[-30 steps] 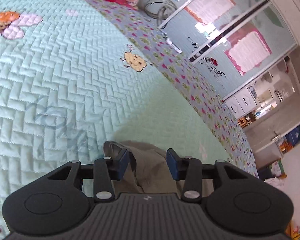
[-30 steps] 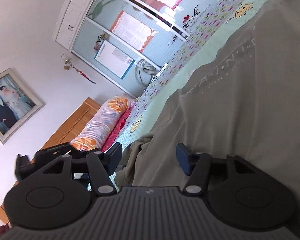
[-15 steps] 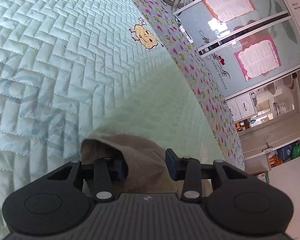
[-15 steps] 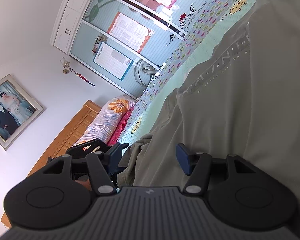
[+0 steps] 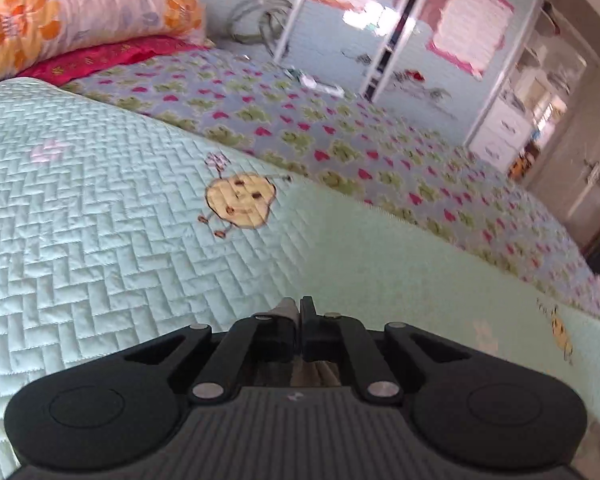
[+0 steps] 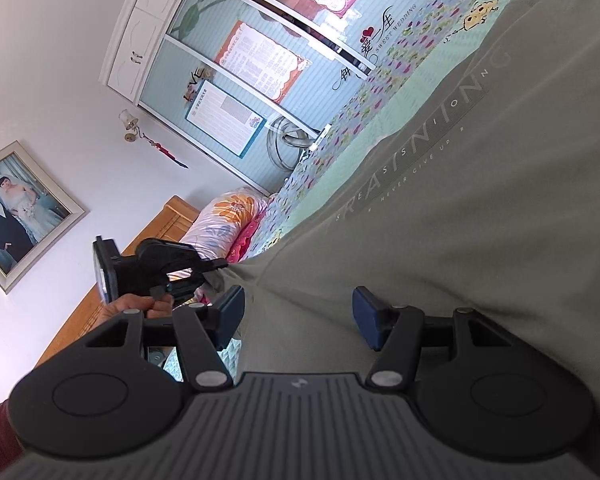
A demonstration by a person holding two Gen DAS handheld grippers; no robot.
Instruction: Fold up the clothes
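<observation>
The shirt (image 6: 440, 220) lies on the quilt (image 5: 100, 240). From the left wrist view, the pillow (image 5: 80, 12) sits at eleven o'clock behind the quilt, and the wardrobe (image 5: 380, 20) at one o'clock beyond the bed.

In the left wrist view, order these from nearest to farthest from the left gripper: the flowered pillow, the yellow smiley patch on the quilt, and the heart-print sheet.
From the left gripper:
1. Yellow smiley patch, just ahead, slightly left.
2. Heart-print sheet, band beyond the quilt edge.
3. Flowered pillow, far upper left.
</observation>
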